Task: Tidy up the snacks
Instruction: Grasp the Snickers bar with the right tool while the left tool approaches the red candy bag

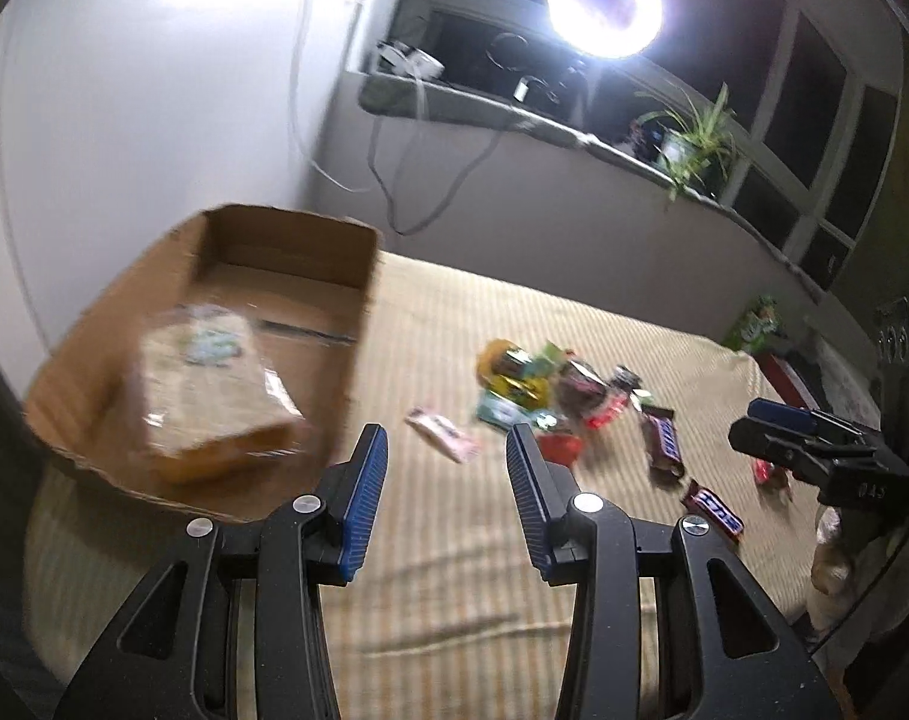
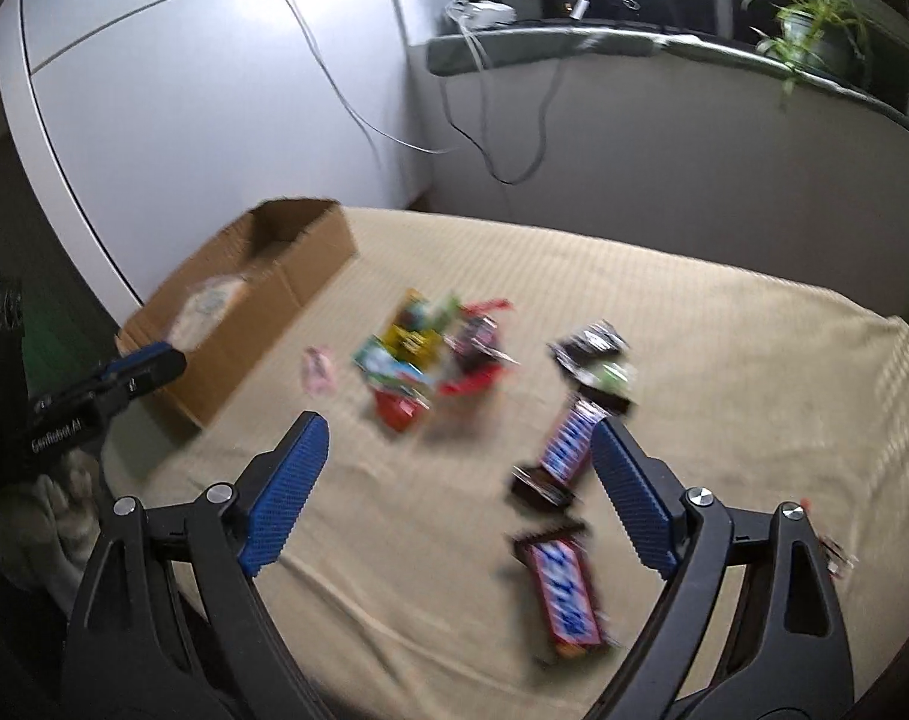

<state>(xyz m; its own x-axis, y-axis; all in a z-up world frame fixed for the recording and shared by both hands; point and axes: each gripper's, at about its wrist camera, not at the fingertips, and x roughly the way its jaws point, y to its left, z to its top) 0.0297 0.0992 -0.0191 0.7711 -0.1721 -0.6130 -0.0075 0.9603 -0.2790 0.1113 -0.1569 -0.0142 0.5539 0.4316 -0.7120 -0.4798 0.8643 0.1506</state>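
Beige bedspread (image 2: 664, 312) with cardboard box (image 1: 286, 252), scattered snacks (image 2: 430, 354); left gripper (image 1: 448, 444) narrowly parted, right gripper (image 2: 460, 456) wide, both empty.

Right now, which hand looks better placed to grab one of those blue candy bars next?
The right, I'd guess. Its tool is wide open and empty, with two candy bars just ahead. The left tool, also empty, sits nearer the box, farther from them.
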